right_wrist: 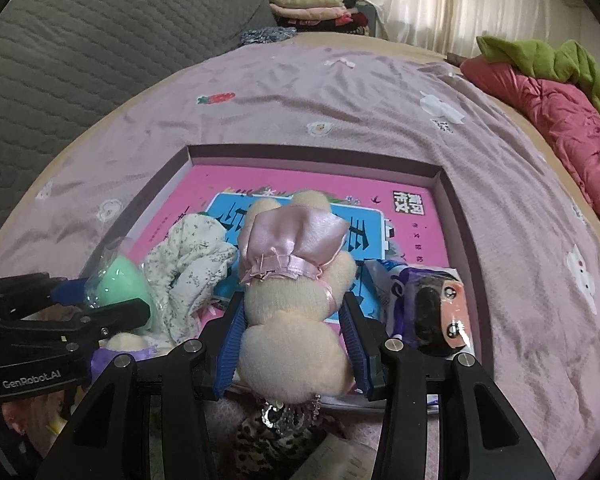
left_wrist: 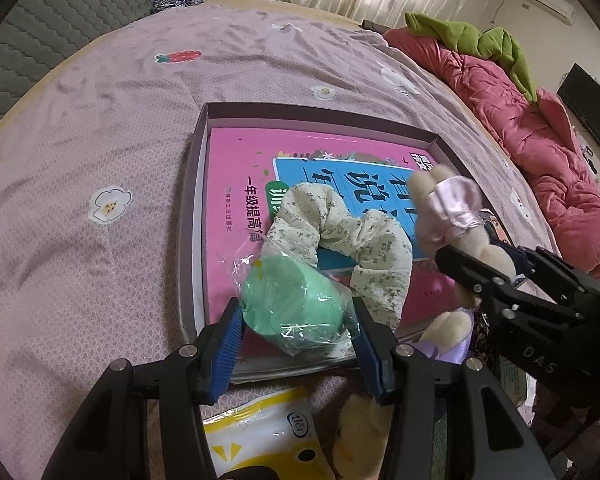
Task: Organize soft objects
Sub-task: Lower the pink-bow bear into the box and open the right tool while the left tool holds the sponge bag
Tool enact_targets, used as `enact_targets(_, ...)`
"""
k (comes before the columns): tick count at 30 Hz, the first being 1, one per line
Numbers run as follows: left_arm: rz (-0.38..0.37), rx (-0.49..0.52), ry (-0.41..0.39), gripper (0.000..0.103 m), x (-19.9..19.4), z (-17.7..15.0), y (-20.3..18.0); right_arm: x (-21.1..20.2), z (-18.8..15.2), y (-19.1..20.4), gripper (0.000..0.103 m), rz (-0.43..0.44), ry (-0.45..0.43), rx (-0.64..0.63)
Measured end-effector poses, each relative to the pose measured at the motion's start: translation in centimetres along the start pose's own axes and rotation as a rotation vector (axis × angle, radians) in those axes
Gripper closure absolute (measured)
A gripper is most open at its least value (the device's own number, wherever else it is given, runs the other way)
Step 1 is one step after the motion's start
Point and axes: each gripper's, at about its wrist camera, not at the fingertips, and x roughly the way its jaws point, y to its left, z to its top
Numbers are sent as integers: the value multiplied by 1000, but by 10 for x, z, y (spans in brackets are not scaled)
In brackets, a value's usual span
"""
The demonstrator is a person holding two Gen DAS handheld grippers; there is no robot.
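A green sponge in crinkly clear wrap (left_wrist: pixel 296 304) is clamped by the left gripper (left_wrist: pixel 298 340), a cream plush doll in pink satin (right_wrist: pixel 296 280) by the right gripper (right_wrist: pixel 294 344); slippery film could be squeezed out over the shallow purple cardboard box (right_wrist: pixel 444 184).

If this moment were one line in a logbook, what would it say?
left gripper: shut on wrapped green sponge | right gripper: shut on plush toy | both over box | floral scrunchie in box

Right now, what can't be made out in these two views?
- Left wrist view: plush toy body, hidden by right gripper.
- Right wrist view: plush toy's face, turned away.
- Both: pink book title, partly covered by floral scrunchie.
- Yellow packet, cut off by the bottom edge.
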Motion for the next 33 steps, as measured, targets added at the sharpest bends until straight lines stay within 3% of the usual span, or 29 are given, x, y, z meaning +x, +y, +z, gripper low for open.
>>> enact_targets(14,0,1,1,51,0,1,0,13,-2,-6,55,-64,22,10)
enact_targets(23,1,1,2,50,1,2,1,9,-3,-12,54,-58,29,46)
enact_targets(26,2,1,2,50,1,2,1,7,-3,-12,50,-46,33,51)
enact_targets(27,3,1,2,50,1,2,1,7,-4,-13,45,-46,38,53)
enact_targets(33,4,-1,2,50,2,2,1,-4,-8,-15,40,-55,22,56)
